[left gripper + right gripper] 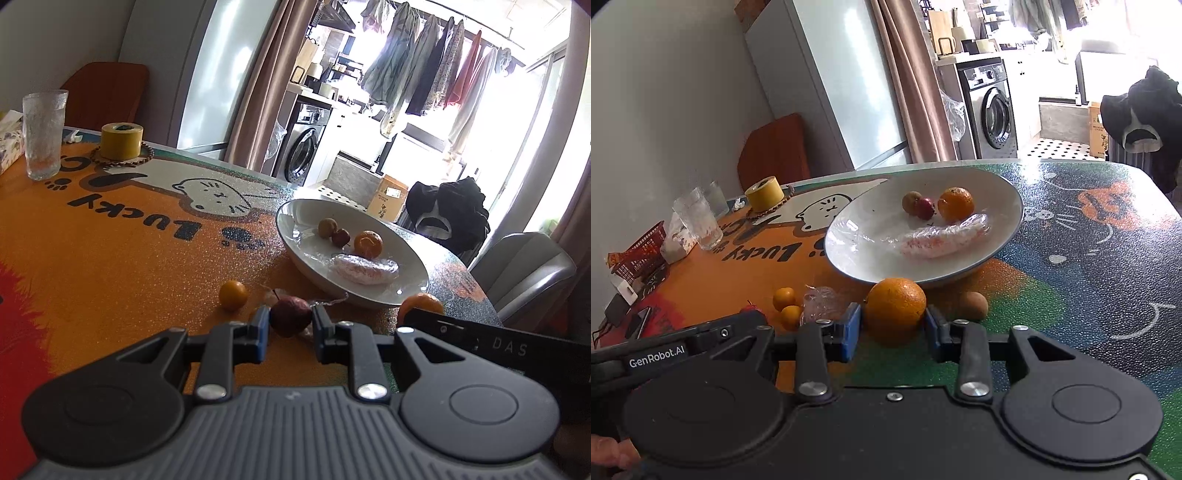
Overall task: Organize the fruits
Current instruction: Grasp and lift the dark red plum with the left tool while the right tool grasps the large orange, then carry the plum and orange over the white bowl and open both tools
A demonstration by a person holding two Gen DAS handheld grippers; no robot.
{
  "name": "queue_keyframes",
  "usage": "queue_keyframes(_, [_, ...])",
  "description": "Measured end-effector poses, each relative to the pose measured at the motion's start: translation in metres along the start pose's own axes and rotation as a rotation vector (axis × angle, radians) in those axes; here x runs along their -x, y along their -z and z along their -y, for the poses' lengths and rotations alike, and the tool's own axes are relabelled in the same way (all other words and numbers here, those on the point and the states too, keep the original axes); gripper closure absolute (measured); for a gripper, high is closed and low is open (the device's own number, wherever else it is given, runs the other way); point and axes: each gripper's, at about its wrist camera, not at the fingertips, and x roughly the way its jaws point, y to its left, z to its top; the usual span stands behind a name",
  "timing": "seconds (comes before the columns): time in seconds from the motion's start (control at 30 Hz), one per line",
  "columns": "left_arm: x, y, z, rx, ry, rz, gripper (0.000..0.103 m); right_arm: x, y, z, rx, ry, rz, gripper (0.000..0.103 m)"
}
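**Fruits gripped at the near rim of the white bowl**

Fruits are shown partly gathered and partly loose on a table covered with a printed cat-pattern mat (1071, 229). The white bowl (849, 254) is seen holding a brownish round fruit (911, 202), a small dark red fruit (926, 208), an orange (956, 204) and a plastic-wrapped item (945, 236). In front of the bowl, a large orange (894, 310) is pinched between the blue pads of the right gripper (893, 330); its jaws are closed against both sides of the fruit. A brown egg-shaped fruit (973, 305) lies just beside it on the mat, to the right. To the left, two small oranges (783, 298) and a crumpled piece of clear wrap (822, 301) are seen close together.

In the left wrist view, a dark, wrinkled purple fruit (290, 314) is clamped by the left gripper (290, 326), whose jaws are drawn narrowly together on it. A small orange (232, 294) rests on the mat just to its left, and the bowl (384, 295) stands beyond it.

At the far edge of the table, a drinking glass (44, 134) and a roll of yellow tape (122, 140) ringed by a bead bracelet (146, 155) are visible.
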Motion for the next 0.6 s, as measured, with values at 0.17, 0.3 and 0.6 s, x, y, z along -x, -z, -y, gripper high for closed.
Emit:
queue_keyframes(0.17, [0.002,-0.012,0.009,-0.020,0.013,0.029,0.080,0.010,-0.010,0.000,0.003,0.013,0.035,0.068])
queue_keyframes(0.3, [0.001,-0.022,0.015,-0.028,0.022,0.045,0.080,0.014,-0.016,0.003,0.006,0.018,0.053,0.068])
queue_keyframes(0.6, [-0.012,-0.040,0.025,-0.045,0.024,0.064,0.081,0.012,-0.031,0.005,0.005,0.019,0.080,0.068])
